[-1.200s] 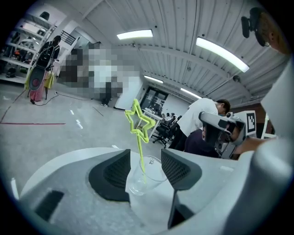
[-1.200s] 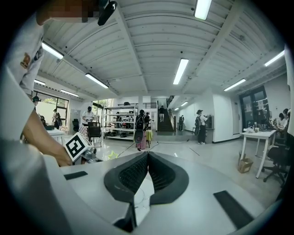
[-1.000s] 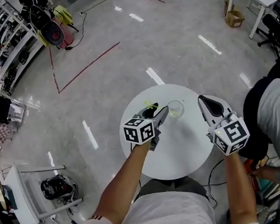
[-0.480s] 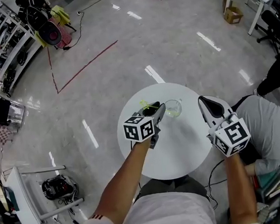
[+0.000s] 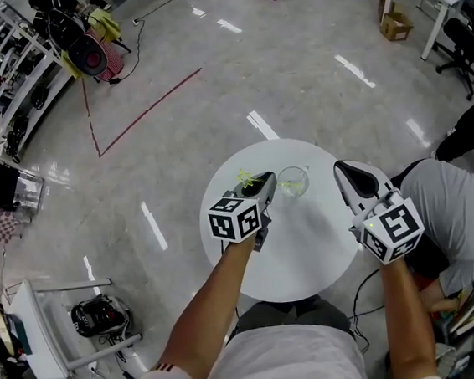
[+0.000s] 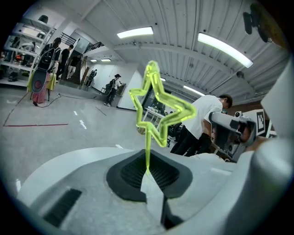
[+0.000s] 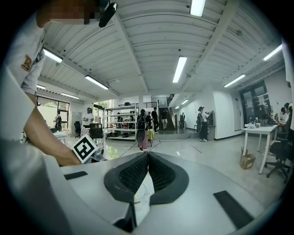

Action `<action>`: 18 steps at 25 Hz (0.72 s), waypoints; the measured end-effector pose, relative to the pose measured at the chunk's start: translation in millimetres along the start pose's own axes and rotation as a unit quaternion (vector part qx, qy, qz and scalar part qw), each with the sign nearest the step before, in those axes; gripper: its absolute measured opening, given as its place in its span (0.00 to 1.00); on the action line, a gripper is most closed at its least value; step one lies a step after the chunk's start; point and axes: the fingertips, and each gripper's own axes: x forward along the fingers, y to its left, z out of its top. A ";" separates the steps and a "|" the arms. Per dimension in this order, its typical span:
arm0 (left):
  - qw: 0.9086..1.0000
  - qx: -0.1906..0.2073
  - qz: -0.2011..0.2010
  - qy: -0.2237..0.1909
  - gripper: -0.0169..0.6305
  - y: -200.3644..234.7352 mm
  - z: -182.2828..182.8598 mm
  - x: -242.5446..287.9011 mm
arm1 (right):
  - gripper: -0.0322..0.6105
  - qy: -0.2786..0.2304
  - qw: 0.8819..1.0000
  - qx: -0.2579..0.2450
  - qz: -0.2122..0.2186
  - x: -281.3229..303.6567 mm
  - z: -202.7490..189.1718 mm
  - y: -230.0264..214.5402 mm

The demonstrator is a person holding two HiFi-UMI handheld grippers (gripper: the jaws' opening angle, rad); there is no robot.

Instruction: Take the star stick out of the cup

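**Operator 1:** On the round white table [image 5: 307, 257], confirm the star stick's position.

**Operator 2:** I read the star stick [image 5: 251, 177] at 9 o'clock of the clear cup [image 5: 295, 183]. Its lower end appears to reach into the cup. My left gripper [image 5: 268, 181] is closing its jaws, with the stem between the pads.

**Operator 1:** And the other claw?

**Operator 2:** My right gripper [image 5: 342, 167] sits at 3 o'clock of the cup, jaws pressed together and pinching nothing.

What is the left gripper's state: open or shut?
The left gripper is shut on the star stick, jaws closing: its view shows the green stem pinched between the dark pads.
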 end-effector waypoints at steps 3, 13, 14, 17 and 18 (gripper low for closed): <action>1.000 0.001 -0.004 -0.007 0.07 -2.5 4.9 -2.8 | 0.07 -0.001 1.000 -0.001 0.001 -0.5 1.6 3.1; 0.999 0.028 -0.029 -0.015 0.06 -22.7 23.6 -9.5 | 0.07 -0.004 1.000 -0.004 0.002 -2.6 7.4 3.6; 0.999 0.032 -0.030 -0.015 0.06 -24.0 24.6 -10.7 | 0.07 -0.006 1.000 -0.005 0.002 -2.9 7.5 3.5; 0.998 0.043 -0.031 -0.020 0.06 -27.5 30.7 -16.9 | 0.07 -0.010 1.000 -0.007 0.003 -3.0 9.8 4.1; 0.998 0.046 -0.032 -0.024 0.06 -28.7 34.0 -19.7 | 0.07 -0.011 1.000 -0.008 0.003 -2.9 11.0 4.6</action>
